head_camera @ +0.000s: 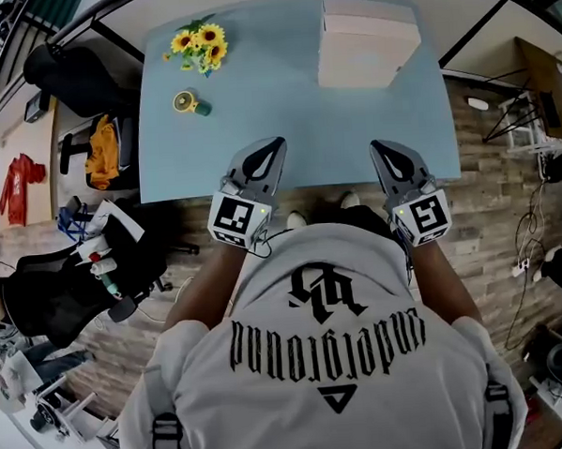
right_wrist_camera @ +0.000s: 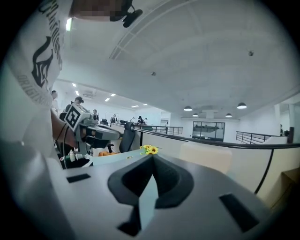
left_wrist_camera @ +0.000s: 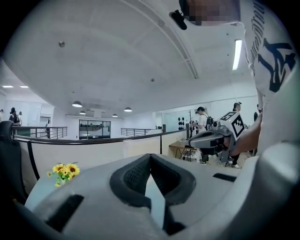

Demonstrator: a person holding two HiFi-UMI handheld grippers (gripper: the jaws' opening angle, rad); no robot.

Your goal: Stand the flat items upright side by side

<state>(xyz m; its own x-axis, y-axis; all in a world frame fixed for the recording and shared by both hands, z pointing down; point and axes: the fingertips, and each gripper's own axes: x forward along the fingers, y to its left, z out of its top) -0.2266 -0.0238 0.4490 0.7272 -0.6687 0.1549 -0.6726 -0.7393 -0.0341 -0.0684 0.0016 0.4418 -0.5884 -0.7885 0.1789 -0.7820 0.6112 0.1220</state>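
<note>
The flat items (head_camera: pixel 366 42) are pale, pinkish-white slabs. They lie flat in one stack, one on top of another, on the far right part of the light blue table (head_camera: pixel 284 106), close to its far edge. How many there are I cannot tell.

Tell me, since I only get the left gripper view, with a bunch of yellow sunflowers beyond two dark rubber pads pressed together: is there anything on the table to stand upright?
Observer: Yes. The head view shows a pale, box-shaped stack at the far right of the light blue table.
Operator: Anything else by the flowers?
Observer: A small round yellow and green object sits just nearer the person than the yellow sunflowers.
Operator: Is the other gripper holding something?
Observer: No. The right gripper view shows the right gripper shut, nothing between its jaws.
</note>
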